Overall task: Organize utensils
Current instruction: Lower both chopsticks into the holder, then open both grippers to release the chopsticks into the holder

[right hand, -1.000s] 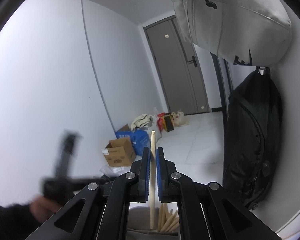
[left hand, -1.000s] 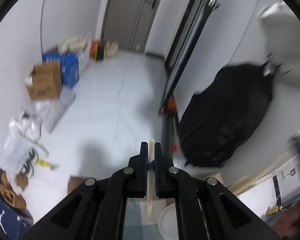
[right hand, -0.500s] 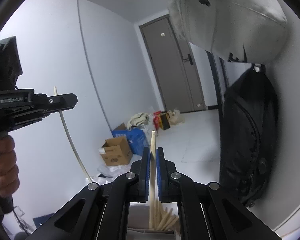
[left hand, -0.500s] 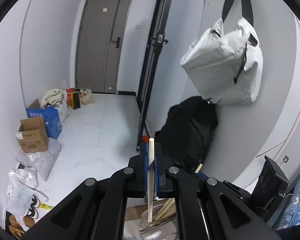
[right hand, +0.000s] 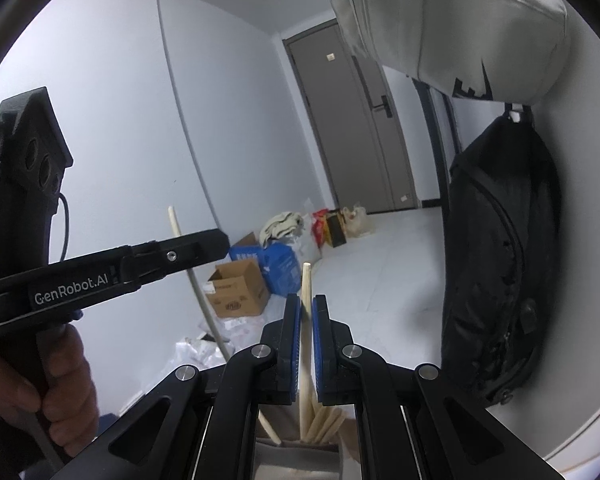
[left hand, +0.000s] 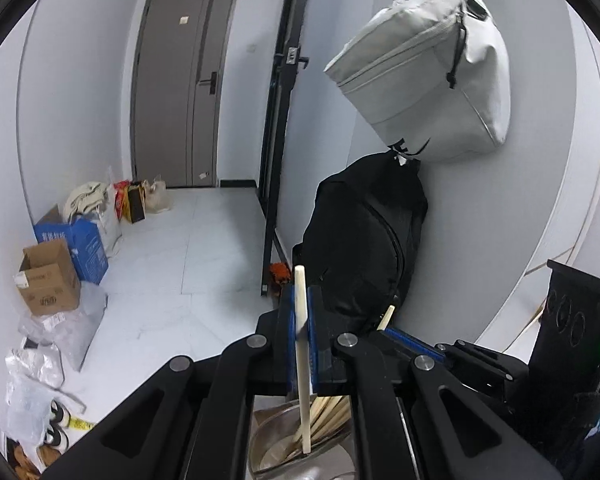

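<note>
Right now you are pinching one pale wooden chopstick (left hand: 301,344) upright in the left gripper (left hand: 304,336), blue fingers (left hand: 288,340) pressed flat on either side of its shaft, probably so it hangs straight for a clean drop. Its lower tip is hovering over the steel bowl (left hand: 268,446) just below, where a bundle of loose chopsticks (left hand: 328,412) is leaning, so that looks like the collecting spot.

Meanwhile your right gripper (right hand: 307,344) is clamping a second chopstick (right hand: 306,320), also upright, directly above the same bundle, seen there as sticks (right hand: 320,420) fanning out of the container's rim. Both pieces are being held mid-shaft, which I judge keeps them from swinging.

Off to the left of the right view, your hand (right hand: 40,384) is wrapping the left tool's handle, its chopstick showing curved by the lens.

Further out, a black bag (left hand: 364,248) is sitting against the wall, a grey bag (left hand: 424,76) is hanging above it, and boxes (left hand: 50,276) are crowding the far floor by the door (left hand: 180,84).
</note>
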Motion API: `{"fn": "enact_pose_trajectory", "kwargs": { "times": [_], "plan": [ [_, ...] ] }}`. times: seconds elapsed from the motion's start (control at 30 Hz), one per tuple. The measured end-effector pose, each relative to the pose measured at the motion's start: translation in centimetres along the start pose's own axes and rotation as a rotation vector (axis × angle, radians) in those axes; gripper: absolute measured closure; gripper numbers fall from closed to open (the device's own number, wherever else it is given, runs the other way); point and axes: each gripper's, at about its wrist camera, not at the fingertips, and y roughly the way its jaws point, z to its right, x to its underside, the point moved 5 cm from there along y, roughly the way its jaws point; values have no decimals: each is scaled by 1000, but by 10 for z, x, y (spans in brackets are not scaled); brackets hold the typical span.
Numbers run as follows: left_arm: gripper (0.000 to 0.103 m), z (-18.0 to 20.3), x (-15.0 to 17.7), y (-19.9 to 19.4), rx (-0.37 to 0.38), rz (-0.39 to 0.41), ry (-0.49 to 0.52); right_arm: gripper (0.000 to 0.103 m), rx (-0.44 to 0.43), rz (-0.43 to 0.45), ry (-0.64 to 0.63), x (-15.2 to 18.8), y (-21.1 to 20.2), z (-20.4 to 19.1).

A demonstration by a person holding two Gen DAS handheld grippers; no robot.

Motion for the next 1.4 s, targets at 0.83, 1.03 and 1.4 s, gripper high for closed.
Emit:
{"fn": "enact_pose_trajectory", "kwargs": {
  "times": [0.83, 1.03, 1.4],
  "plan": [
    [54, 4, 21, -12, 71, -107, -39, 68, -31, -52, 81, 18, -20, 13],
    [53, 2, 23, -32, 6, -70, -85, 55, 15, -50, 119, 23, -50, 23],
    [38, 15, 39, -72, -119, -27, -146, 30, 9, 4, 77, 26, -110, -4]
  ]
}}
